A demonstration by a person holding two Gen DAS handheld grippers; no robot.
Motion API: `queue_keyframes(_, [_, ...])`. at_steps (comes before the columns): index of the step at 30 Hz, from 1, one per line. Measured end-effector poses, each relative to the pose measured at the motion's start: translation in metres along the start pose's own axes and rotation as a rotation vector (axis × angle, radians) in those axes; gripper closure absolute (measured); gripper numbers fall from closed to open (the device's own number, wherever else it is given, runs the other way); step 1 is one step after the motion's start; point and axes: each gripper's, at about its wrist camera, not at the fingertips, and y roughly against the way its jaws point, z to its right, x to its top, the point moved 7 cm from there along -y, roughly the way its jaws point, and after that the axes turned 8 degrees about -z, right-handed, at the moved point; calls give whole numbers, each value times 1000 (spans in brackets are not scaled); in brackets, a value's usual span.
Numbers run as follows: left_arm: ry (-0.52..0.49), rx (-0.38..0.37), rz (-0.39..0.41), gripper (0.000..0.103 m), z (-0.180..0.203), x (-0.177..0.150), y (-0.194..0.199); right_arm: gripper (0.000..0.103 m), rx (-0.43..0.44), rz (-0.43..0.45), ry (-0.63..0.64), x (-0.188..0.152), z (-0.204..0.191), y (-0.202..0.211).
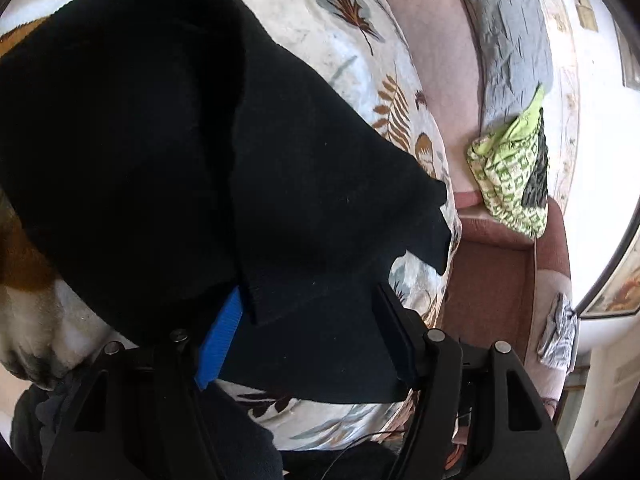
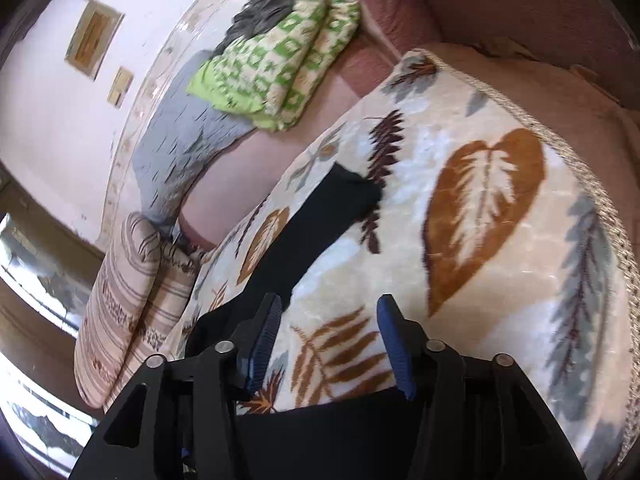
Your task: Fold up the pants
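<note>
- Black pants (image 1: 160, 160) lying doubled on the leaf-print blanket (image 2: 480, 200), folded layers stacked.
- Left claw (image 1: 308, 328) gaping astride the near hem, gripping nothing.
- Right claw (image 2: 328, 344) standing apart over bare blanket, likely freed for smoothing.

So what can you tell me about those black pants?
The black pants look like soft, dark knit cloth. They lie folded over in layers on the leaf-patterned blanket. A hemmed edge rests between the open left gripper's fingers, which don't visibly pinch it. From the right wrist, a strip stretches across the blanket.
</note>
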Motion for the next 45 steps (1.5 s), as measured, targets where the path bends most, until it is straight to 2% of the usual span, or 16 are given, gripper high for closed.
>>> queue_keyframes(7, [5,-14,7,32,-4,-10,8,49,4,-8,-15,1,0,-6])
queue_keyframes(12, [25,-88,34,28,-2,0,3,49,-20,11,61,5,-13,-11])
queue_keyframes(13, [-6,-116,60,39,3,1,7,49,-23,17,77,7,-16,-11])
queue_keyframes(14, [-49,-126,79,64,8,0,11,49,-23,28,91,10,-19,-11])
queue_keyframes(16, [-96,-105,101,81,13,-2,16,49,-11,47,100,17,-21,-13])
queue_keyframes(20, [-121,-97,106,83,11,-2,15,45,45,59,5,40,-5,-25])
queue_keyframes(25, [-109,-102,97,85,9,1,10,44,210,-2,-243,63,33,-60])
queue_keyframes(28, [-114,-101,105,97,12,3,10,44,271,-36,-325,75,42,-84])
queue_keyframes(30, [-123,-111,128,100,15,4,11,44,265,-38,-309,85,40,-96])
queue_keyframes(34, [-190,-151,215,100,25,2,25,45,119,-49,-269,97,44,-119])
queue_keyframes(37, [-225,-201,255,100,29,1,34,46,81,-53,-220,102,36,-132])
queue_keyframes(38, [-226,-218,264,100,28,1,37,48,65,-53,-194,103,33,-134])
queue_keyframes(39, [-226,-235,276,100,27,3,40,63,46,-50,-165,104,30,-135])
queue_keyframes(40, [-221,-252,283,100,25,3,42,95,19,-56,-140,104,28,-137])
queue_keyframes(42, [-209,-275,291,100,21,4,46,99,-5,-53,-117,102,27,-135])
queue_keyframes(45, [-191,-303,289,100,15,4,49,100,-27,-2,-104,98,21,-113])
